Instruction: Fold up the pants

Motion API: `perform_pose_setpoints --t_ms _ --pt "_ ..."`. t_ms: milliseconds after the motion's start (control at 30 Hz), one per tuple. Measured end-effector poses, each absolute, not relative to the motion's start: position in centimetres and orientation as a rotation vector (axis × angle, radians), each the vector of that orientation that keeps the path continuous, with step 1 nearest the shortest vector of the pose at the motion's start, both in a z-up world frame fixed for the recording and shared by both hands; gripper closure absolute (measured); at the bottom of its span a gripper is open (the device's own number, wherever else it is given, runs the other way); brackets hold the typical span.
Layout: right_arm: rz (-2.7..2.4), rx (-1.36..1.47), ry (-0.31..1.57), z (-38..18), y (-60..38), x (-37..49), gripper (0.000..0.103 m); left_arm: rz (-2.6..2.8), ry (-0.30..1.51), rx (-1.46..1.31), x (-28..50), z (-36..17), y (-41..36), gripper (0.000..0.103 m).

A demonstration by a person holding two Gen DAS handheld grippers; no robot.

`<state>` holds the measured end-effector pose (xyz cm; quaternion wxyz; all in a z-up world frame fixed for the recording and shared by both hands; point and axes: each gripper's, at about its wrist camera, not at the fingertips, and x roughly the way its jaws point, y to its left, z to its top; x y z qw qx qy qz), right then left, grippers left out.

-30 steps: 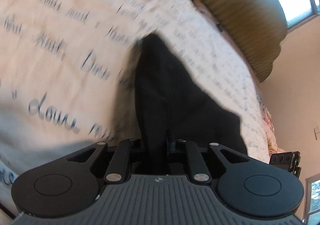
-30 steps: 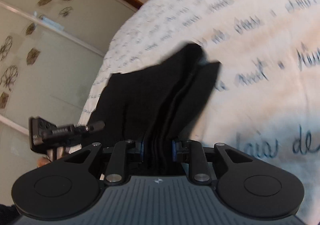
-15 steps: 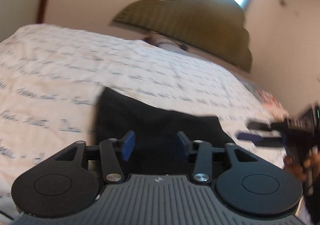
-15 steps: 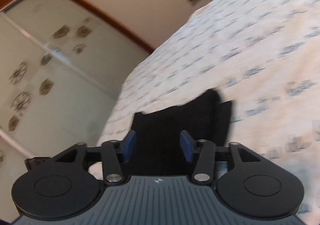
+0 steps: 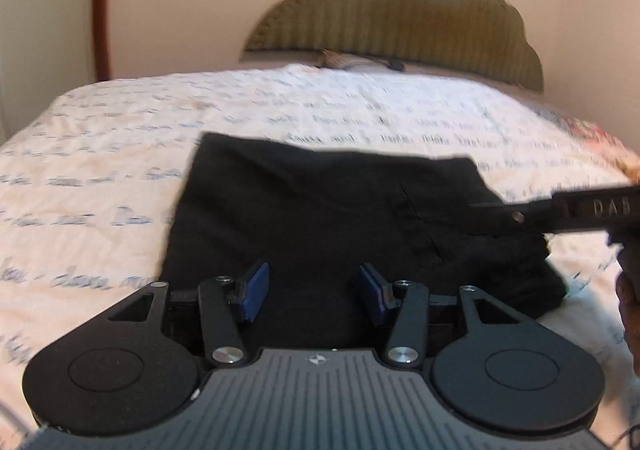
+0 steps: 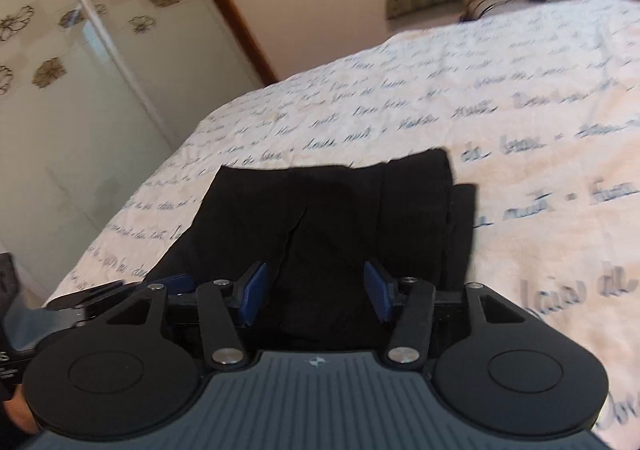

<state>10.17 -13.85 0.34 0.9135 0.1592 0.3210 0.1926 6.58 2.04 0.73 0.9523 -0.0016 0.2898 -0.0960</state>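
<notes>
The black pants lie folded into a flat rectangle on the bed, near its front edge. They also show in the right wrist view, with a second layer sticking out at the right side. My left gripper is open and empty, just above the near edge of the pants. My right gripper is open and empty over the near edge too. The right gripper also shows in the left wrist view at the pants' right side.
The bed has a cream cover with blue script print. An olive headboard and a pillow are at the far end. A glass wardrobe door with flower marks stands left of the bed.
Both grippers were shut on the black pants a second ago. They let go, opened and pulled back and up. The pants now lie flat on the bed.
</notes>
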Motion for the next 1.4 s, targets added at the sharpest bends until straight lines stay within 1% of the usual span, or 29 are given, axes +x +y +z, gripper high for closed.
perform_pose_setpoints --t_ms 33,67,100,133,200,267,300,433,467,600,633,667,700,767,933,1000,1067,1233,1300,1333,1367,1400 --pt "0.374 0.285 0.63 1.0 -13.8 8.7 0.046 -0.199 0.57 -0.02 5.4 1.3 2.5 0.047" --pt "0.373 0.246 0.589 1.4 -13.4 7.4 0.041 -0.204 0.558 -0.036 4.3 1.6 2.9 0.044" --pt "0.385 0.217 0.556 1.7 -13.1 6.2 0.029 -0.212 0.559 -0.047 3.5 1.7 3.0 0.038" --pt "0.394 0.198 0.543 1.6 -12.9 5.5 0.021 -0.219 0.572 -0.046 3.0 1.5 2.9 0.036" --pt "0.405 0.192 0.616 0.2 -12.3 5.6 0.021 -0.211 0.615 -0.034 3.2 0.7 2.5 0.035" --pt "0.399 0.219 0.708 -2.1 -12.5 6.2 0.021 -0.202 0.615 -0.018 3.3 0.1 2.1 0.033" --pt "0.404 0.22 0.672 -2.4 -12.6 5.8 0.021 -0.198 0.61 -0.011 3.3 0.1 2.0 0.033" --pt "0.336 0.236 0.647 -0.4 -12.9 4.0 0.021 -0.18 0.605 -0.063 2.3 1.5 2.5 0.033" --pt "0.311 0.228 0.636 0.0 -13.0 3.3 0.02 -0.168 0.612 -0.075 2.0 1.8 2.6 0.031" --pt "0.222 0.189 0.69 -0.3 -13.0 1.6 0.02 -0.125 0.689 -0.115 0.1 2.3 3.0 0.031" --pt "0.222 0.183 0.702 -0.6 -12.9 0.9 0.02 -0.129 0.679 -0.137 -1.0 2.6 3.4 0.03" --pt "0.224 0.178 0.706 -0.8 -12.8 0.3 0.02 -0.128 0.662 -0.148 -2.0 2.8 3.7 0.027" --pt "0.224 0.174 0.706 -1.0 -12.7 -0.3 0.02 -0.125 0.641 -0.147 -3.0 3.0 3.8 0.022" --pt "0.215 0.179 0.7 -1.1 -12.5 -1.1 0.02 -0.109 0.598 -0.117 -4.2 3.2 3.8 0.017" --pt "0.224 0.219 0.686 -0.4 -11.7 -2.4 0.02 -0.088 0.536 -0.058 -4.9 3.7 3.4 0.017" --pt "0.225 0.206 0.671 -0.2 -11.1 -3.1 0.02 -0.087 0.492 -0.035 -5.1 3.6 3.2 0.016" --pt "0.219 0.183 0.656 0.0 -10.5 -3.7 0.02 -0.073 0.466 -0.036 -5.0 3.4 3.2 0.015" --pt "0.203 0.149 0.624 0.0 -9.5 -3.2 0.019 -0.063 0.48 -0.085 -2.9 2.3 3.0 0.011" --pt "0.182 0.129 0.638 -0.7 -8.9 -1.6 0.018 -0.059 0.511 -0.044 -1.3 1.4 2.1 0.01" --pt "0.168 0.12 0.658 -1.3 -8.6 -0.7 0.018 -0.057 0.536 -0.023 -0.6 0.7 1.8 0.013" --pt "0.154 0.106 0.679 -2.0 -8.2 0.0 0.018 -0.038 0.561 -0.008 0.0 0.0 1.6 0.011" --pt "0.143 0.088 0.679 -2.6 -7.8 0.4 0.014 -0.02 0.592 -0.004 0.5 -0.8 1.6 0.011"
